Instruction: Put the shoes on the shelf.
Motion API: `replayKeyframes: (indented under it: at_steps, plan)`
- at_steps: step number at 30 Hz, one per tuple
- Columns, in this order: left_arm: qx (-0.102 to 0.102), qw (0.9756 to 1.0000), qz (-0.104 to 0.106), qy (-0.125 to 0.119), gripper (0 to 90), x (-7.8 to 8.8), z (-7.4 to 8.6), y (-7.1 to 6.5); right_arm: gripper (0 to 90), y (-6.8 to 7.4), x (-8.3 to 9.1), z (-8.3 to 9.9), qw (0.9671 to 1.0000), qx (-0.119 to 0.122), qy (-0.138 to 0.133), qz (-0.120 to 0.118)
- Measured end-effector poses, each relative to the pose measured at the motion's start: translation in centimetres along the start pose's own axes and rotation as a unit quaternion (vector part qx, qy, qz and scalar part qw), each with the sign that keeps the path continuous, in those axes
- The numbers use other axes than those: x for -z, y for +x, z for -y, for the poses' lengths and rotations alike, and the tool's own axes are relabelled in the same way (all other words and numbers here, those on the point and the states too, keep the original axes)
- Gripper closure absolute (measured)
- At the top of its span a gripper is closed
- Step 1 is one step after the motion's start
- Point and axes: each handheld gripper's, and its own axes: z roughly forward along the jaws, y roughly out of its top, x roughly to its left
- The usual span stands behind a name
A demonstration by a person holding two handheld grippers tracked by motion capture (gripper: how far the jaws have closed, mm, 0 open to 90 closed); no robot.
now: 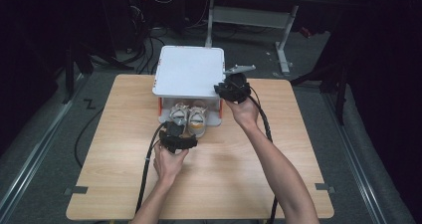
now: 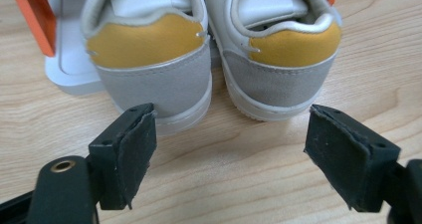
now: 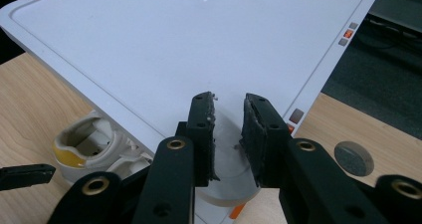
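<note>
Sneakers sitting heel-first, dead ahead of your left gripper [image 2: 229, 149].
You're holding its jaws wide, gripping nothing; the pair of sneakers [image 1: 189, 118] is lying half under the white shelf [image 1: 189, 70], while your right gripper [image 3: 229, 134] is hovering narrowly parted, empty, over the shelf's corner.

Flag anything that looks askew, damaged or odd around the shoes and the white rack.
One thing stands out: the shoes stick out of the white rack, their heels hanging past its base onto the table. The black pads on the right gripper look frayed at the edges. Nothing is spilled or broken.
</note>
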Motion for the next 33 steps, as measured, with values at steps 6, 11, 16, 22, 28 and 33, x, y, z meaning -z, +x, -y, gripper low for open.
replayKeyframes:
  at_steps: [6, 11, 16, 22, 28, 33]
  plan:
    - [0.007, 0.9998, -0.016, -0.012, 24.8, -0.7, -0.2, -0.2, 74.0, -0.1, 0.0, 0.3, 1.0, 0.002, -0.008, -0.003]
    - [0.014, 0.9997, -0.014, -0.013, 25.0, -1.1, -0.7, -0.3, 74.0, -0.1, 0.0, 0.3, 0.9999, 0.002, -0.01, -0.003]
    - [0.022, 0.9995, -0.018, -0.014, 26.6, -1.6, -1.4, -0.1, 74.0, 0.0, 0.0, 0.3, 0.9999, 0.003, -0.01, -0.003]
    - [0.04, 0.9984, -0.025, -0.029, 30.6, -2.4, -1.8, 0.2, 74.1, -0.1, 0.0, 0.4, 0.9999, 0.003, -0.013, -0.004]
    - [0.04, 0.9986, -0.027, -0.02, 31.0, -3.6, -3.2, 0.1, 74.1, -0.1, 0.0, 0.5, 0.9999, 0.003, -0.015, -0.004]
    - [0.049, 0.9978, -0.031, -0.032, 32.2, -4.8, -3.7, 0.2, 74.1, -0.1, 0.0, 0.5, 0.9999, 0.004, -0.015, -0.004]
